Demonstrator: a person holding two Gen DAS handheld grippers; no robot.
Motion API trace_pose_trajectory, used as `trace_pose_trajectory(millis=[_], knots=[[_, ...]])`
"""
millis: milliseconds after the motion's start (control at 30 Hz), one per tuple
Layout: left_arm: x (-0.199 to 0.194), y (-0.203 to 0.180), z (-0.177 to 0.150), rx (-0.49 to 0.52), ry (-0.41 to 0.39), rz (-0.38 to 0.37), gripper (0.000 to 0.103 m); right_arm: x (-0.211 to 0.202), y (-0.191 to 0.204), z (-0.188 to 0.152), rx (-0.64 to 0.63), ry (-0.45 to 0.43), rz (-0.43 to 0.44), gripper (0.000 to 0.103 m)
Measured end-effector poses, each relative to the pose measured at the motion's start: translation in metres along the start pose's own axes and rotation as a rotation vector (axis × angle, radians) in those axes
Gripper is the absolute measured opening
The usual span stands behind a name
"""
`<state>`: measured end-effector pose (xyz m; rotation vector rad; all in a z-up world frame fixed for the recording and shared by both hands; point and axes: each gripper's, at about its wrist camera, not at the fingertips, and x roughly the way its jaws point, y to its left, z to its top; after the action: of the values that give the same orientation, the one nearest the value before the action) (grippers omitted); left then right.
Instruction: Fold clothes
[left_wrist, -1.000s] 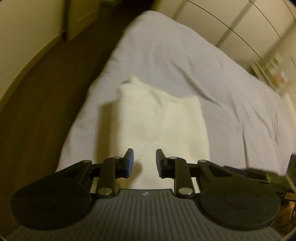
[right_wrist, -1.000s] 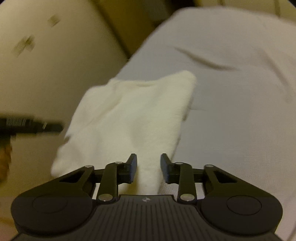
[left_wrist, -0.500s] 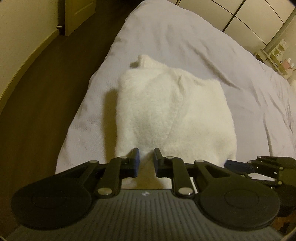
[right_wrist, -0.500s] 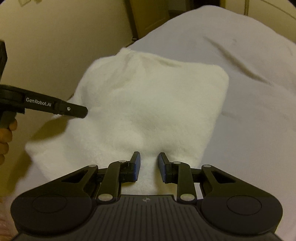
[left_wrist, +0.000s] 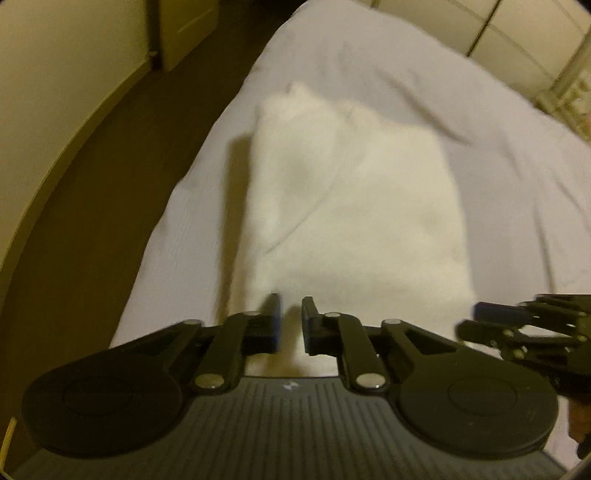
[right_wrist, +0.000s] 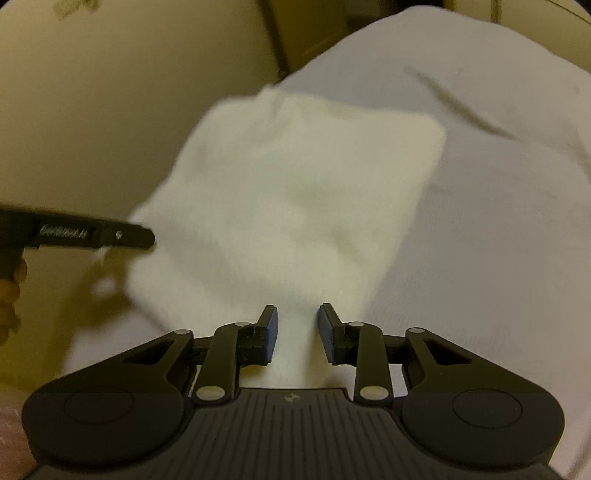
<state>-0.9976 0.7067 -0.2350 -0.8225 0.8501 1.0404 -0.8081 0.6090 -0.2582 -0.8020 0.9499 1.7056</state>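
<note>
A white fluffy garment (left_wrist: 354, 206) lies folded into a rough rectangle on the bed; it also shows in the right wrist view (right_wrist: 295, 199). My left gripper (left_wrist: 291, 314) hovers at the garment's near edge, its jaws a narrow gap apart with the cloth's edge seen between them. My right gripper (right_wrist: 297, 325) is open and empty over the garment's near edge. The right gripper also shows at the right edge of the left wrist view (left_wrist: 517, 325). The left gripper shows at the left of the right wrist view (right_wrist: 96, 234).
The bed (left_wrist: 406, 92) has a pale grey sheet with a few creases. Dark floor (left_wrist: 110, 166) and a cream wall (left_wrist: 55, 74) lie to the left of the bed. Wardrobe doors (left_wrist: 498, 22) stand beyond it.
Both grippers have drawn back slightly from the garment. The right gripper's jaws have opened wider. The left jaws narrowed over the last second and stay narrow.
</note>
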Motion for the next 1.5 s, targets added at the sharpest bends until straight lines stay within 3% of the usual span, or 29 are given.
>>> trace_pose_trajectory(millis=[133,200,233,467,533,700,767,900,1033,1267,1500], knots=[[-0.022,-0.019,0.0,-0.032,-0.013,0.102,0.005,-0.018,0.002,0.002,-0.031,-0.007,0.03,0.033],[-0.044,-0.036,-0.006,-0.047,-0.014,0.165,0.009,-0.038,0.0,0.003,-0.02,-0.036,0.058,0.046],[-0.057,-0.044,-0.011,-0.062,-0.014,0.194,0.018,-0.048,-0.002,0.0,-0.015,-0.04,0.068,0.059],[-0.144,-0.108,-0.064,-0.257,-0.002,0.363,0.042,-0.133,-0.025,-0.031,-0.04,-0.067,0.14,0.081],[-0.169,-0.135,-0.082,-0.315,-0.012,0.391,0.043,-0.161,-0.034,-0.036,-0.07,-0.085,0.154,0.087],[-0.228,-0.209,-0.117,-0.417,-0.057,0.426,0.053,-0.238,-0.059,-0.046,-0.161,-0.139,0.193,0.089],[-0.251,-0.239,-0.129,-0.445,-0.09,0.446,0.066,-0.265,-0.071,-0.05,-0.195,-0.153,0.208,0.089],[-0.282,-0.296,-0.145,-0.494,-0.134,0.479,0.069,-0.314,-0.094,-0.061,-0.252,-0.178,0.214,0.089],[-0.305,-0.343,-0.159,-0.522,-0.171,0.498,0.08,-0.352,-0.116,-0.073,-0.264,-0.201,0.214,0.089],[-0.328,-0.398,-0.175,-0.557,-0.223,0.534,0.088,-0.389,-0.141,-0.083,-0.259,-0.211,0.242,0.09],[-0.334,-0.43,-0.18,-0.554,-0.249,0.564,0.096,-0.405,-0.152,-0.078,-0.284,-0.19,0.251,0.09]])
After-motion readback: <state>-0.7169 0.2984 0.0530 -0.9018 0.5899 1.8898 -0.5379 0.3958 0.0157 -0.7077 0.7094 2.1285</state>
